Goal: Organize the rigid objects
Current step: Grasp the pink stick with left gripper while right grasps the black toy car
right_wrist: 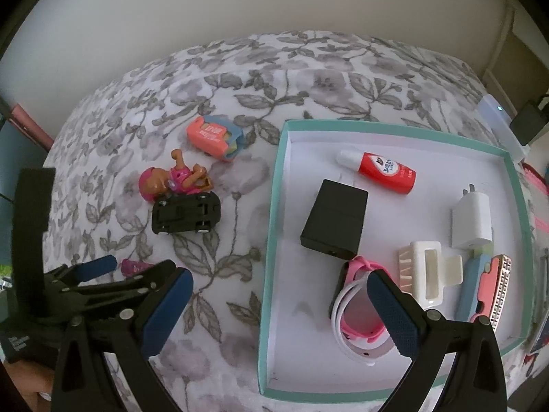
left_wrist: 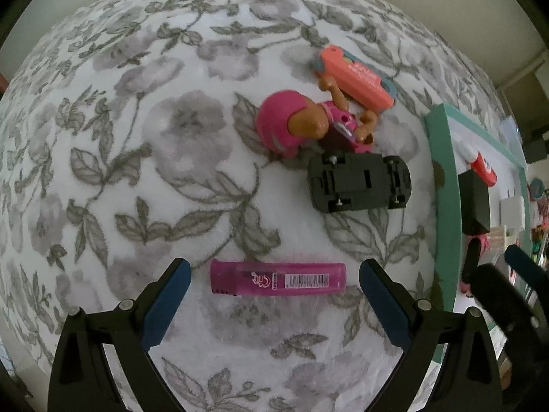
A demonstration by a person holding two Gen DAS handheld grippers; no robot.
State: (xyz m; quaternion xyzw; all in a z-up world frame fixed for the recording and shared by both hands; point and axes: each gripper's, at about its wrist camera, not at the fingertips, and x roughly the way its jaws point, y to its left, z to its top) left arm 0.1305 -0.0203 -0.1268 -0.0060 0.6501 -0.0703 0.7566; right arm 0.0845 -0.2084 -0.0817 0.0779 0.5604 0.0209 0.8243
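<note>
A pink lighter lies sideways on the floral blanket, between the open blue pads of my left gripper; the pads do not touch it. Beyond it lie an overturned black toy car, a pink doll figure and an orange case. My right gripper is open and empty above the near left wall of the teal box. The car, doll, case and left gripper show in the right wrist view.
The teal box holds a black adapter, a red bottle, a white charger, a white hair clip, a pink and white watch and a pink and blue item. A wall stands behind the bed.
</note>
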